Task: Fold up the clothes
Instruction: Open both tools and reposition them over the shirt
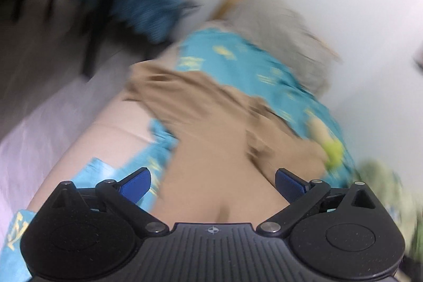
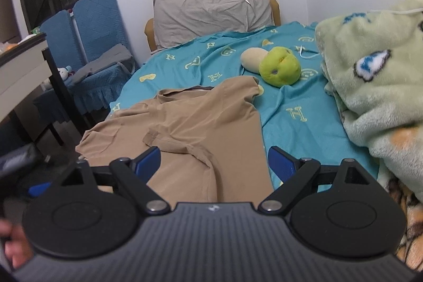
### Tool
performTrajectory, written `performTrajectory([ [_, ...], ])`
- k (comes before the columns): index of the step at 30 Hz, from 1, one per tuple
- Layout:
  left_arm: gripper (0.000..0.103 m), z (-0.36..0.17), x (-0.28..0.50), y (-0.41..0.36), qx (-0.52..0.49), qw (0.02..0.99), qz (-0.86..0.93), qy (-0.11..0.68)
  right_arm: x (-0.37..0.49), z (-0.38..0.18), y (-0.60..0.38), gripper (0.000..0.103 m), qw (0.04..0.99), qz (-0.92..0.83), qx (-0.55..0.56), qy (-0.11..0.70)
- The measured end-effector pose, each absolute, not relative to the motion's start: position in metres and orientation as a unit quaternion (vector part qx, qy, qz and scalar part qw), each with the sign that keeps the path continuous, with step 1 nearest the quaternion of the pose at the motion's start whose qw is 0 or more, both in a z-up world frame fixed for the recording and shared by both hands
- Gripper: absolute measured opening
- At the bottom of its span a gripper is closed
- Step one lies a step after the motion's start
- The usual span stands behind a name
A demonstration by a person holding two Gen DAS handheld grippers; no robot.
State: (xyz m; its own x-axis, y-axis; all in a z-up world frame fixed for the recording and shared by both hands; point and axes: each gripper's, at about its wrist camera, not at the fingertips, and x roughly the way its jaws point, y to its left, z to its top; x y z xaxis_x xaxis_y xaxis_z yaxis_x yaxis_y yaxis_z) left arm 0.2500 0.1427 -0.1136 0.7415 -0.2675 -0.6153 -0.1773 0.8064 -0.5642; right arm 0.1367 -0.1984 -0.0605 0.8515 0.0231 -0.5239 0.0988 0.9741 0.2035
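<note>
Here, a tan shirt (image 2: 201, 118) is lying spread on the bed's turquoise sheet (image 2: 290, 107), along the bed's left edge and reaching down to its foot end, with one sleeve folded in over the body and its collar pointing toward the head of the bed. The right hand-held gripper (image 2: 214, 163) is hanging over the shirt's lower part with its blue fingers (image 2: 148, 160) standing wide apart and nothing caught between them. The left hand-held gripper (image 1: 212, 185) is also gaping wide over the same tan cloth, gripping nothing; its view is badly smeared, so I cannot tell whether the fingers are touching the fabric. A green plush toy (image 2: 280, 66) is sitting on the sheet beyond the shirt, toward the head end, and a grey pillow (image 2: 211, 15) is leaning at the head of the bed. A pale fluffy blanket (image 2: 375, 86) is heaped along the right edge. A blue-covered chair (image 2: 92, 44) is standing beside the bed's left edge.
</note>
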Motion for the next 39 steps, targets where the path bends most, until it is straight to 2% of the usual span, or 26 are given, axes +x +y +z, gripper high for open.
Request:
performTrajectory([
  [7, 0.095, -0.178, 0.328, 0.220, -0.451, 0.829, 0.065, 0.324, 0.160, -0.073, -0.191, 0.090, 0.954, -0.007, 0.109, 0.280],
  [12, 0.095, -0.196, 0.369, 0.226, -0.419, 0.853, 0.061, 0.305, 0.187, -0.088, -0.191, 0.090, 0.947, 0.003, 0.127, 0.296],
  [13, 0.090, -0.196, 0.377, 0.225, -0.404, 0.862, 0.056, 0.302, 0.192, -0.091, -0.192, 0.090, 0.945, 0.002, 0.133, 0.300],
  [14, 0.077, -0.196, 0.382, 0.222, -0.386, 0.873, 0.055, 0.295, 0.198, -0.093, -0.193, 0.090, 0.942, 0.001, 0.141, 0.304],
  [18, 0.057, -0.189, 0.393, 0.196, -0.306, 0.912, 0.040, 0.269, 0.208, -0.097, -0.201, 0.090, 0.933, 0.004, 0.180, 0.311],
  [20, 0.023, -0.184, 0.403, 0.182, -0.265, 0.921, 0.030, 0.283, 0.208, -0.093, -0.207, 0.090, 0.930, 0.006, 0.204, 0.306],
  [22, 0.009, -0.175, 0.411, 0.170, -0.223, 0.930, 0.024, 0.291, 0.205, -0.088, -0.213, 0.090, 0.930, -0.001, 0.217, 0.296],
  [29, 0.006, -0.095, 0.399, 0.112, -0.061, 0.972, -0.004, 0.227, 0.186, -0.078, -0.243, 0.090, 0.923, -0.030, 0.269, 0.273],
  [33, 0.006, -0.053, 0.385, 0.031, 0.092, 0.973, -0.062, 0.201, 0.179, -0.078, -0.257, 0.090, 0.917, -0.057, 0.278, 0.280],
  [39, 0.006, -0.036, 0.361, -0.101, 0.168, 0.952, -0.170, 0.190, 0.179, -0.089, -0.279, 0.090, 0.901, -0.091, 0.307, 0.294],
])
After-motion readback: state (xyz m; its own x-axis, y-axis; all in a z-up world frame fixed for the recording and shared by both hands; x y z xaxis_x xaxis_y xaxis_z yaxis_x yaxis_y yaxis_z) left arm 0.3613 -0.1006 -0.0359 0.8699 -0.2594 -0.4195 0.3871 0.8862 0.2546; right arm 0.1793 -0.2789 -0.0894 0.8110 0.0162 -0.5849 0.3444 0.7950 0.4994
